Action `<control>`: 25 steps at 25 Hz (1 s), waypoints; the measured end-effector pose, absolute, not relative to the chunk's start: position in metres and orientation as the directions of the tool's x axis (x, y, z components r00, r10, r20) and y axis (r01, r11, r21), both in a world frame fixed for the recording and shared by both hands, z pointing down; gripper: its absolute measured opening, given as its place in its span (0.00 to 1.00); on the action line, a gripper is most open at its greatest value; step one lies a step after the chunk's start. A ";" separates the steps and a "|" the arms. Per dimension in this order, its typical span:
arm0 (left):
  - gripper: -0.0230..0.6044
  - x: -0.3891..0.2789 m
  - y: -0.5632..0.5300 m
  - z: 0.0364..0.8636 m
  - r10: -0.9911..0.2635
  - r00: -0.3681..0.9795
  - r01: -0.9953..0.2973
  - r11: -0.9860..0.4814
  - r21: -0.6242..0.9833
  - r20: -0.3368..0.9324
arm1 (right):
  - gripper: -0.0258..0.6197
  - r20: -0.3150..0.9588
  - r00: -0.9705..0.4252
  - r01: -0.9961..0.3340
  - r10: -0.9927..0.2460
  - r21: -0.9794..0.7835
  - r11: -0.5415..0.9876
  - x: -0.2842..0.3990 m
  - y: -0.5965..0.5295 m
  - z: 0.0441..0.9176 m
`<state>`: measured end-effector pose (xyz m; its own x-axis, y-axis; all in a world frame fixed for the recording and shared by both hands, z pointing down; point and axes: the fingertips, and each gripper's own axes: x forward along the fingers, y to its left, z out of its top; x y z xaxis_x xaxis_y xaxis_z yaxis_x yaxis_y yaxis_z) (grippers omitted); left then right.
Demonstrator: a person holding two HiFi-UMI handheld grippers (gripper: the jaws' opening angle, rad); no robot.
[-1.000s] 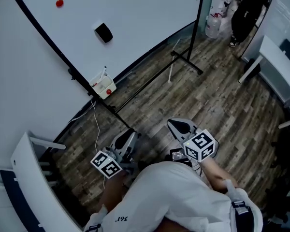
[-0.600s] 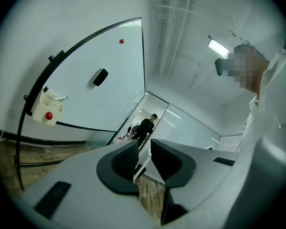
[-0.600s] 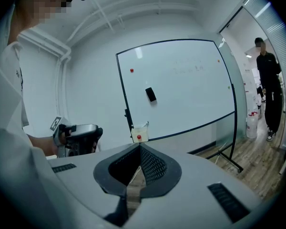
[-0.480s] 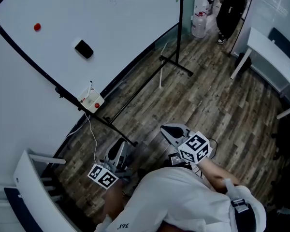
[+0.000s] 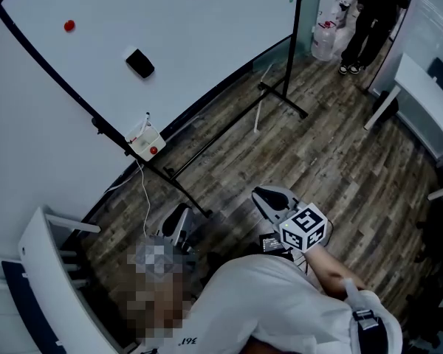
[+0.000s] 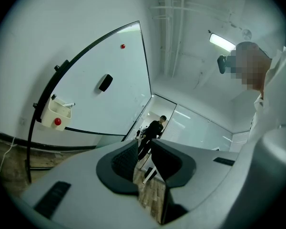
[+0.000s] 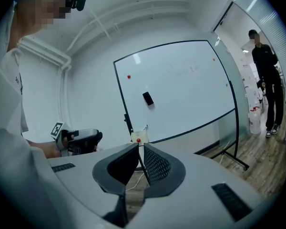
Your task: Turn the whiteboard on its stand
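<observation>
whiteboard (image 5: 192, 28) stands apart, ahead of right hand-held gripper (image 5: 269, 197)

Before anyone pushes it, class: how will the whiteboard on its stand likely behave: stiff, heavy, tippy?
The whiteboard is a wide framed panel, so it probably stays stiff rather than bending. Its stand rests on thin floor bars, so a hard shove might rock it. The eraser and small box on it could shake loose.

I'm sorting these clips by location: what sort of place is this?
Probably an office or meeting room: a large whiteboard on a black floor stand, a white desk at the side, and wood-plank flooring.
</observation>
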<state>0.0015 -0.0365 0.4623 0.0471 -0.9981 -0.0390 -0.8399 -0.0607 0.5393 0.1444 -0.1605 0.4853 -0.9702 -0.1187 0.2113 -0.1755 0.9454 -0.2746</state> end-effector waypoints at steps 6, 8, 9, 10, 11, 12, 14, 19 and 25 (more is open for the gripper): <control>0.16 -0.006 -0.033 0.467 -1.000 0.003 -0.852 -0.007 0.524 -0.009 | 0.09 0.206 -0.970 -0.183 -0.126 -0.283 0.942 0.145 -0.168 0.487; 0.17 -0.010 -0.032 0.468 -1.000 -0.009 -0.854 0.006 0.520 -0.005 | 0.10 0.204 -0.971 -0.181 -0.125 -0.284 0.942 0.143 -0.169 0.488; 0.17 -0.013 -0.032 0.469 -1.000 -0.015 -0.855 0.011 0.519 -0.004 | 0.11 0.204 -0.971 -0.179 -0.123 -0.285 0.942 0.141 -0.170 0.489; 0.18 -0.017 -0.032 0.469 -1.000 -0.021 -0.856 0.016 0.517 -0.003 | 0.12 0.204 -0.972 -0.176 -0.120 -0.287 0.942 0.138 -0.170 0.490; 0.18 -0.021 -0.031 0.469 -1.000 -0.027 -0.858 0.021 0.514 -0.003 | 0.14 0.205 -0.972 -0.174 -0.117 -0.287 0.942 0.135 -0.169 0.490; 0.19 -0.026 -0.031 0.469 -0.999 -0.032 -0.859 0.026 0.511 -0.004 | 0.15 0.207 -0.972 -0.171 -0.114 -0.286 0.943 0.132 -0.168 0.490; 0.19 -0.036 -0.028 0.469 -0.999 -0.043 -0.863 0.034 0.504 -0.006 | 0.15 0.210 -0.971 -0.169 -0.111 -0.282 0.944 0.126 -0.165 0.491; 0.20 -0.069 -0.024 0.467 -0.999 -0.040 -0.873 0.027 0.487 -0.016 | 0.16 0.214 -0.968 -0.188 -0.131 -0.273 0.943 0.103 -0.159 0.492; 0.20 -0.116 -0.022 0.462 -1.000 -0.004 -0.880 -0.008 0.475 -0.024 | 0.16 0.214 -0.963 -0.221 -0.166 -0.271 0.937 0.067 -0.148 0.488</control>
<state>-0.1161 -0.0224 0.4625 -0.0036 -0.9997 -0.0237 -0.8797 -0.0081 0.4755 0.0666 -0.1484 0.4880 -0.9628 -0.1657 0.2136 -0.2214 0.9367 -0.2712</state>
